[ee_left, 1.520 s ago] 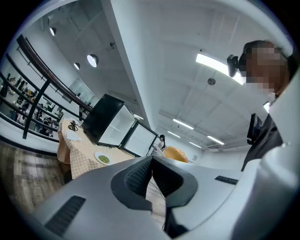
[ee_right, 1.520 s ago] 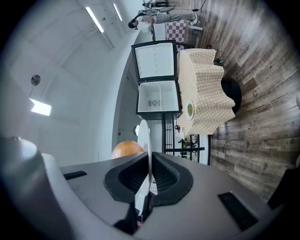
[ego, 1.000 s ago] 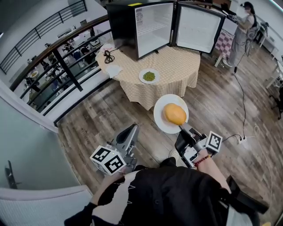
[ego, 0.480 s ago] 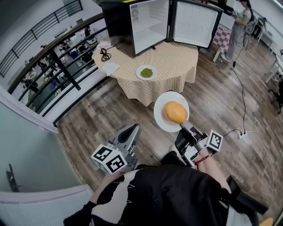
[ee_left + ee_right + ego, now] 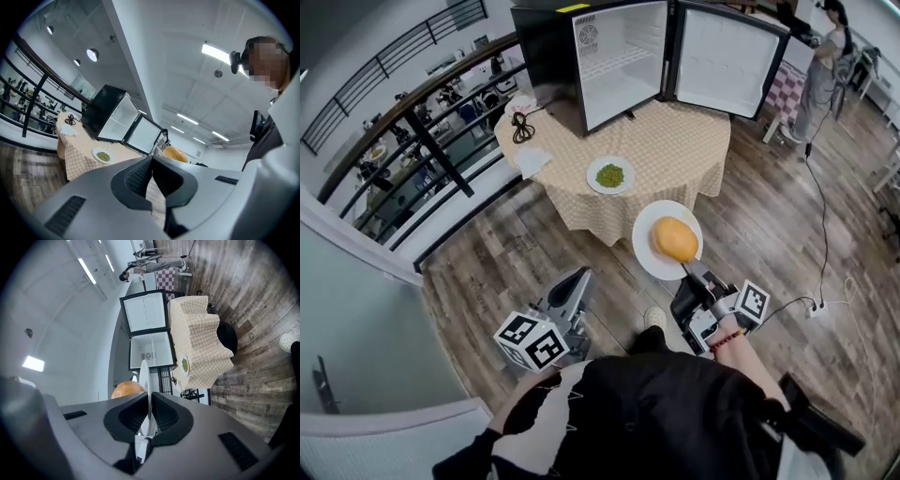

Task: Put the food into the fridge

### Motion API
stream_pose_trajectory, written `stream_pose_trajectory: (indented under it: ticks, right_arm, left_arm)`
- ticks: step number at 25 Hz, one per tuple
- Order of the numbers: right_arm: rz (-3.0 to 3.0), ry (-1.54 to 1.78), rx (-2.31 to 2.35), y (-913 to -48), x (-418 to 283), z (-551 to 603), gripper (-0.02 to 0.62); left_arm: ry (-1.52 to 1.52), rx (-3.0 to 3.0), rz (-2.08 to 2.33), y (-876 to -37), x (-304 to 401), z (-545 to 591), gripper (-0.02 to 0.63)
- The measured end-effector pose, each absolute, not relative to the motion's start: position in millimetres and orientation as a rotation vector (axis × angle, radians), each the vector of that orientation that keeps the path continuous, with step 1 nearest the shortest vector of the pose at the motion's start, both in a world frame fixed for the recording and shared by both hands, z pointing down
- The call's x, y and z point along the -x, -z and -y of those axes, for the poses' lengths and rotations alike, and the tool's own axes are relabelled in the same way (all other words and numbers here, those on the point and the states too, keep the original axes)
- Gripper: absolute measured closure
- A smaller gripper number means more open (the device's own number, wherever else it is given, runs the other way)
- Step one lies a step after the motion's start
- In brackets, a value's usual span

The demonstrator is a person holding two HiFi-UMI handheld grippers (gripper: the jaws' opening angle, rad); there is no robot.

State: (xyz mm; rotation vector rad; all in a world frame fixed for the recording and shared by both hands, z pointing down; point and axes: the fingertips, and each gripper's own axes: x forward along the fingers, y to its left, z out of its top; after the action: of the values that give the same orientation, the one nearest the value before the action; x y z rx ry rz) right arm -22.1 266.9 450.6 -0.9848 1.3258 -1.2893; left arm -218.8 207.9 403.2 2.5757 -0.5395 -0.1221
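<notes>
The right gripper [image 5: 688,273] had its fingers clamped on the rim of a white plate [image 5: 647,251], which it held level over the wooden floor [image 5: 534,253], just short of the desk's near side. A round orange food [image 5: 674,239] sat on that plate, toward the edge nearest the gripper. In the right gripper view the plate's thin edge ran straight between the two pads. The left gripper [image 5: 575,284] hung well off the near left of the desk [image 5: 675,141], also over the floor, its fingers pressed together with nothing in them.

On the desk, under a checked cloth, a second plate of green food [image 5: 609,175] lay near the front edge. A black fridge [image 5: 551,47] stood at the desk's far side, its door [image 5: 727,61] swung wide and a white inside showing. A black cable [image 5: 522,120] and a white napkin [image 5: 534,159] lay along the desk's left edge. A person [image 5: 823,66] stood beyond the desk's far right.
</notes>
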Motion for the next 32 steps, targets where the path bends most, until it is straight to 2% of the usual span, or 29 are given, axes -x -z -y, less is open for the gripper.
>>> stream_pose_trajectory:
  ticks: [10,23,32]
  right_arm:
    - [-1.399,1.347,0.984,-442,-101,-146,0.568]
    - [-1.434,1.453,0.943,-465,-158,-62,0.568]
    - [-1.367,1.479,1.015,-491,-184,-27,0.568]
  left_arm:
    - [0.160,-2.562,0.633,-391,111,-112,0.594]
    - [0.106,-2.473,0.855,-420,81,-67,0.594]
    - [0.030,-2.434,0.837,-435,56,-29,0.594]
